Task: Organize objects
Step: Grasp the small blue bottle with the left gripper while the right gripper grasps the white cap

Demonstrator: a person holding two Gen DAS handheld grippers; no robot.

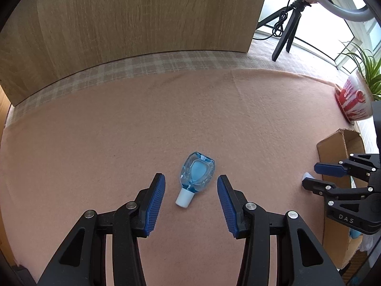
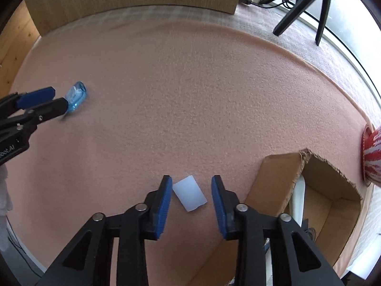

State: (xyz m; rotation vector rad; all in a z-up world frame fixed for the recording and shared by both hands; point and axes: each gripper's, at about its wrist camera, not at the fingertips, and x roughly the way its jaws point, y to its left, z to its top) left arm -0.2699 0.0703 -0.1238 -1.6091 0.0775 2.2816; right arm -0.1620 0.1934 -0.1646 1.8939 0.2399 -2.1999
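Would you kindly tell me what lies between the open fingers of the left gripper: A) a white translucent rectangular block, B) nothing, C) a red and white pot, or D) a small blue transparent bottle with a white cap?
D: the small blue transparent bottle lies on the pink cloth between the left gripper's open fingers.
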